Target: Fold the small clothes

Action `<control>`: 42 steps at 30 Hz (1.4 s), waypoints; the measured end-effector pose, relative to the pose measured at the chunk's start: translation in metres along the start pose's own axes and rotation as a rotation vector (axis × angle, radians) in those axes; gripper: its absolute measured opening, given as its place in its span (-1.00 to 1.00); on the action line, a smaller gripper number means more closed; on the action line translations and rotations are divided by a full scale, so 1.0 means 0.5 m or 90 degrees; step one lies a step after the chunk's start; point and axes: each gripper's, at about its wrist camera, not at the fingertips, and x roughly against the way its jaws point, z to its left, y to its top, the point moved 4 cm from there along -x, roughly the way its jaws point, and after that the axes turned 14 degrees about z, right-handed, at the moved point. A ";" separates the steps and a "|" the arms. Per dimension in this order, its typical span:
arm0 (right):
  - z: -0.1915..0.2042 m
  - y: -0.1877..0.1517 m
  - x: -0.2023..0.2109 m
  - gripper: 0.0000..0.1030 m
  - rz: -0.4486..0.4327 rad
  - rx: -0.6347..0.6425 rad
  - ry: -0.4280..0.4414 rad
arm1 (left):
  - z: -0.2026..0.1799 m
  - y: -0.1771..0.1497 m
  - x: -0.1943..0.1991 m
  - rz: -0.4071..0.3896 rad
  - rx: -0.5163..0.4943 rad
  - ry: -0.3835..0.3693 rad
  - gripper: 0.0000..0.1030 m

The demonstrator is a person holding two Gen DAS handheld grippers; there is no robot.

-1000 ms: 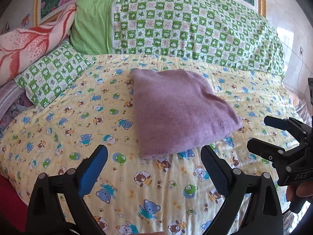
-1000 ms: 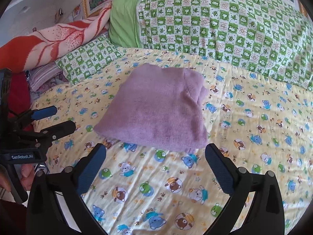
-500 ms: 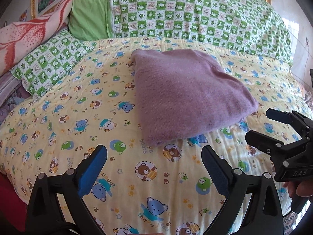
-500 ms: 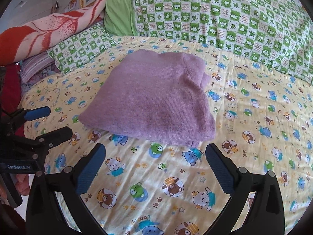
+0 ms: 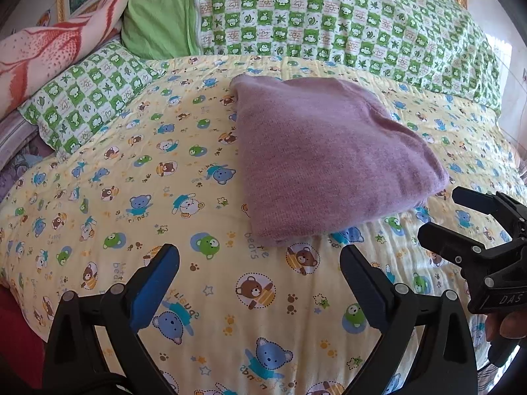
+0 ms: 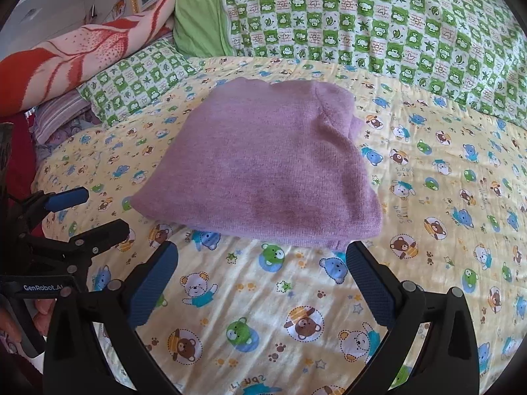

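Note:
A folded purple knit garment lies flat on the yellow bear-print bedsheet; it also shows in the right wrist view. My left gripper is open and empty, just short of the garment's near left corner. My right gripper is open and empty, with its fingertips at the garment's near edge. Each gripper shows in the other's view: the right one at the garment's right corner, the left one at its left corner. Both hover above the sheet.
A large green checkered pillow lies across the back of the bed, a smaller one at the left. A red and pink blanket is piled at the far left. The bed edge runs along the lower left.
Both grippers have moved forward and lower toward the garment's near edge. Both stay open. The garment has not moved.

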 end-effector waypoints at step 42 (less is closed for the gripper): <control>-0.006 0.017 0.012 0.98 -0.006 -0.005 0.008 | -0.015 0.005 0.014 -0.002 0.001 -0.010 0.92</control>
